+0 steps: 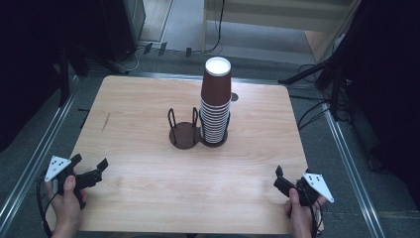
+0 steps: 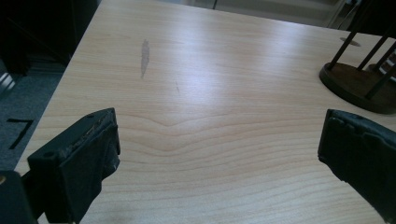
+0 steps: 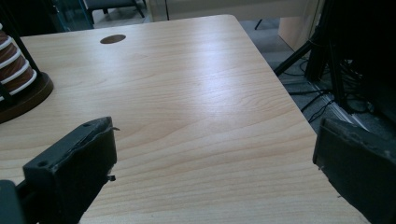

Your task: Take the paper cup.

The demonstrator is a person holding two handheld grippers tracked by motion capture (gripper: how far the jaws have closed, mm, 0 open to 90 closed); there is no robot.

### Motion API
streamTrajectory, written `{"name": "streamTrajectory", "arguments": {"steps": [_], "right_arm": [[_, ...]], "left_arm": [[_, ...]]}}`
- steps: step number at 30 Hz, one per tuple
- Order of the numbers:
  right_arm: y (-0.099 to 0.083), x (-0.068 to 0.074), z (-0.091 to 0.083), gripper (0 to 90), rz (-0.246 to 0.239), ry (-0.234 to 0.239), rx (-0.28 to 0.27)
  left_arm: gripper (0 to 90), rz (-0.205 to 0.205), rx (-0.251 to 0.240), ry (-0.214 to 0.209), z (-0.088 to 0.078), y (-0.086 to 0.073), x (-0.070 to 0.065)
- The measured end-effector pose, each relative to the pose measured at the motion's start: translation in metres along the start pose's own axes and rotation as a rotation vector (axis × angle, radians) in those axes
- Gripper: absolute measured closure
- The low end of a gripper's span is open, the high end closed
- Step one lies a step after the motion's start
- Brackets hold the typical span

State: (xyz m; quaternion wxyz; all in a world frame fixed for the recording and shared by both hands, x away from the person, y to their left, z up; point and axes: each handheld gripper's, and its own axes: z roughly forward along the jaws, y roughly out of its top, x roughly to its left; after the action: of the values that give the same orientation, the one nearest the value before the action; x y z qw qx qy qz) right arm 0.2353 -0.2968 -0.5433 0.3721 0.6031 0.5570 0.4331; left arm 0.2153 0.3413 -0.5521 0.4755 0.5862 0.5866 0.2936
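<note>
Wooden bench lies under both your hands in the high view. Your left gripper hovers at the near left corner, jaws apart and holding nothing. Your right gripper sits at the near right corner, also carrying nothing. Well ahead of both, at the middle of the bench, a tall stack of brown paper cups stands upright in the right ring of a dark two-ring holder; the left ring beside it is bare.

From the left gripper view, your jaws stand wide apart over bare wood, touching nothing, and the dark base of the holder shows far off at the upper right.

From the right gripper view, your jaws are likewise spread wide with only bench between them, and the bottom cups of the stack on their base sit at the far left edge.
</note>
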Motion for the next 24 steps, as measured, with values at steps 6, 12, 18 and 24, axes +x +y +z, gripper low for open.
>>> {"name": "streamTrajectory", "arguments": {"steps": [6,12,18,24], "right_arm": [[-0.001,0.009,0.004,4.3,-0.081,-0.021,0.000],[-0.002,0.018,0.006,9.9,-0.165,-0.063,0.001],[-0.001,0.018,0.002,9.3,-0.164,-0.066,-0.011],[0.005,0.025,-0.002,2.6,-0.143,-0.034,-0.021]], "left_arm": [[0.0,-0.009,0.017,0.054,0.002,0.001,-0.002],[0.0,-0.002,-0.007,0.076,-0.001,0.000,-0.003],[0.0,0.029,0.040,0.061,0.003,0.001,-0.005],[0.0,0.014,0.055,0.052,0.004,0.002,-0.004]]}}
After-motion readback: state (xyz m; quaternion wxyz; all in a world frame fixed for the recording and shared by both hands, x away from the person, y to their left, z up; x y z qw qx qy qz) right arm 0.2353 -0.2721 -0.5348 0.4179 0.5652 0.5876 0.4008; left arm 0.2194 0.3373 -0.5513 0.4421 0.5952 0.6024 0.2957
